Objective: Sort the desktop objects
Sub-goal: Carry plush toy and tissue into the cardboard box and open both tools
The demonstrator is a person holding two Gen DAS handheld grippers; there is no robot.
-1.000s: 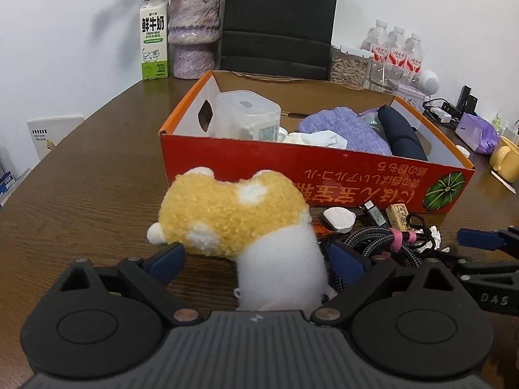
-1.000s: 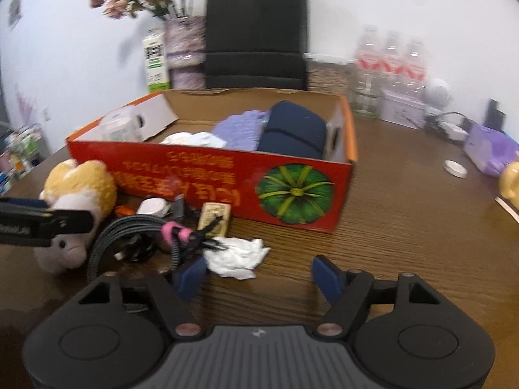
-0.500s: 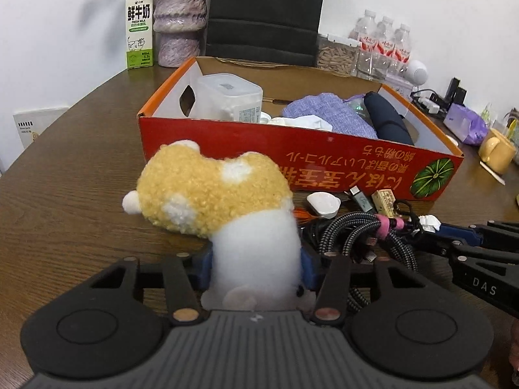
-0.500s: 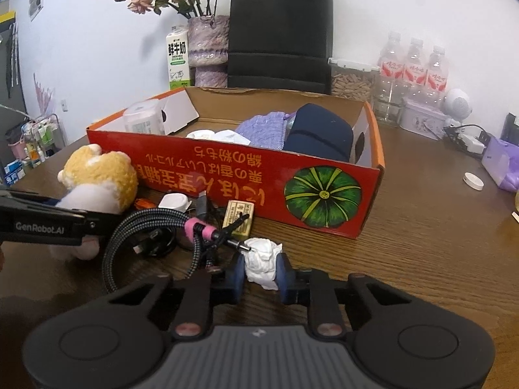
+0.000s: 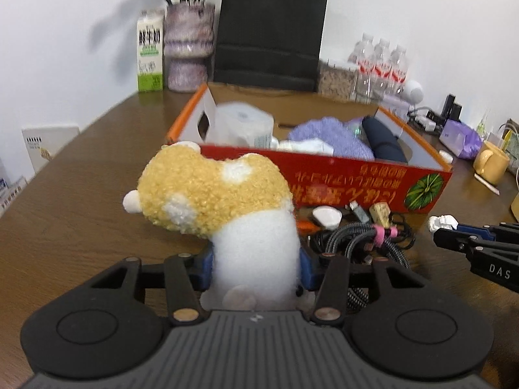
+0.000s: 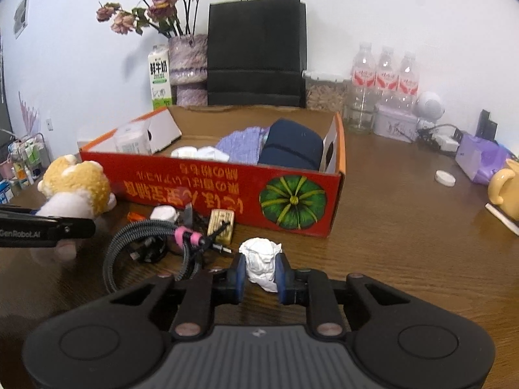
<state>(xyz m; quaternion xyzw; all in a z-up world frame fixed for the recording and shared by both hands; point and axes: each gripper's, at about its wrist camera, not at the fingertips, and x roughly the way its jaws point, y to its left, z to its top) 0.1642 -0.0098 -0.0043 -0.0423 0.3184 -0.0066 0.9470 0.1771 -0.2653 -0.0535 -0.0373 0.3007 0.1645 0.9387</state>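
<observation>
Just in front of the red box on the table, your left gripper squeezes the soft toy and your right gripper pinches the paper ball, so both can go in

Before me: brown wooden table. On it, red cardboard box; at its front, coiled braided cable, white plug, small tan block. At the back: milk carton, vase, black paper bag, water bottles. Right: yellow mug, white lid.
</observation>
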